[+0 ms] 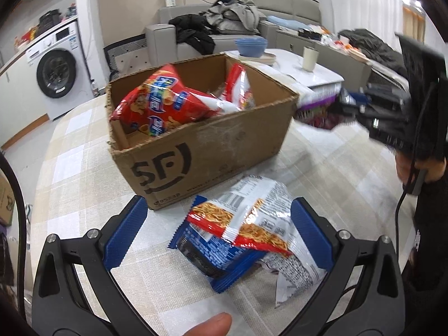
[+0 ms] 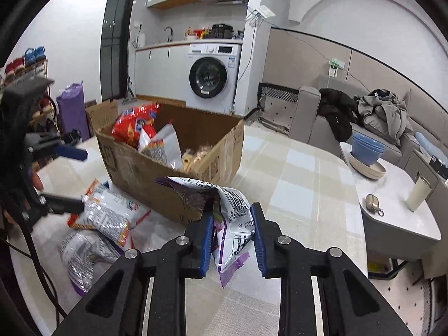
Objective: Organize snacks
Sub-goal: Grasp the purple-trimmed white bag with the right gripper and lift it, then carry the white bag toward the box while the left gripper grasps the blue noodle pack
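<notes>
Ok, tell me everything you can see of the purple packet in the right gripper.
The purple packet is a crinkled foil snack bag, purple on one face, white on the other with a barcode and small black print. The right gripper is shut on its middle, blue pads pressing both sides. It hangs folded, upper end flopping toward the box, lower corner dangling below the pads. It looks clear of the table; contact with the box cannot be told.

White washing machine (image 2: 212,76), grey sofa (image 1: 240,28) under heaped jackets (image 1: 235,14), blue bowls (image 2: 366,149) and cup (image 2: 418,193) on side table (image 2: 397,218).
</notes>
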A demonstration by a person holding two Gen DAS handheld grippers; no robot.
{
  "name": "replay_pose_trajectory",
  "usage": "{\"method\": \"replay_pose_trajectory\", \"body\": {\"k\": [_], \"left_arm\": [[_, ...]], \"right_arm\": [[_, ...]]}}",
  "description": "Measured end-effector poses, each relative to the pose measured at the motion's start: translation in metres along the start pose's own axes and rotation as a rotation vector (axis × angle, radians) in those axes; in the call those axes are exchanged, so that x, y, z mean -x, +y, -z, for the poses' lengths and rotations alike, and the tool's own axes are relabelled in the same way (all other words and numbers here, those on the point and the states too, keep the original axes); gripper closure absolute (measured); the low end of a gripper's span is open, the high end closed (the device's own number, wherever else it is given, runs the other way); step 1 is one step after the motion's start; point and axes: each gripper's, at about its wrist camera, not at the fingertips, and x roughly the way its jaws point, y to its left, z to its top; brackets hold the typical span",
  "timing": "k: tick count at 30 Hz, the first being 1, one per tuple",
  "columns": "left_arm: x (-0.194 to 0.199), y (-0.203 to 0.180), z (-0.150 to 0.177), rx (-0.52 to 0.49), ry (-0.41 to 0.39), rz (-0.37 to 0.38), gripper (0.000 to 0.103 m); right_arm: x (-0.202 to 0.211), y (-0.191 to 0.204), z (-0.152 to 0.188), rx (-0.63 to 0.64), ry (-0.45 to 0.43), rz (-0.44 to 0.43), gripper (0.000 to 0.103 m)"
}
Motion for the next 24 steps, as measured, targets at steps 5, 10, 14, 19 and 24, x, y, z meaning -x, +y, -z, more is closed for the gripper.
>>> {"method": "replay_pose_trajectory", "body": {"k": [5,10,14,19,24], "left_arm": [[0.002,-0.005,0.008,-0.092,0.041,0.013,0.001],[0.009,0.002,0.016,-0.152,0.05,0.038,0.001],[0.012,0.012,0.026,-0.179,0.062,0.043,0.001],[0.005,0.026,0.033,-0.17,0.087,0.079,0.001],[-0.006,0.02,0.041,-0.215,0.123,0.079,0.001]], "right_arm": [[0.026,-0.006,-0.011,-0.037,-0.088,-0.039,0.077],[0.042,-0.004,-0.019,-0.047,-0.141,-0.086,0.078],[0.049,0.007,-0.024,-0.034,-0.163,-0.123,0.078],[0.045,0.018,-0.025,-0.021,-0.158,-0.147,0.078],[0.041,0.025,-0.026,-0.011,-0.147,-0.16,0.078]]}}
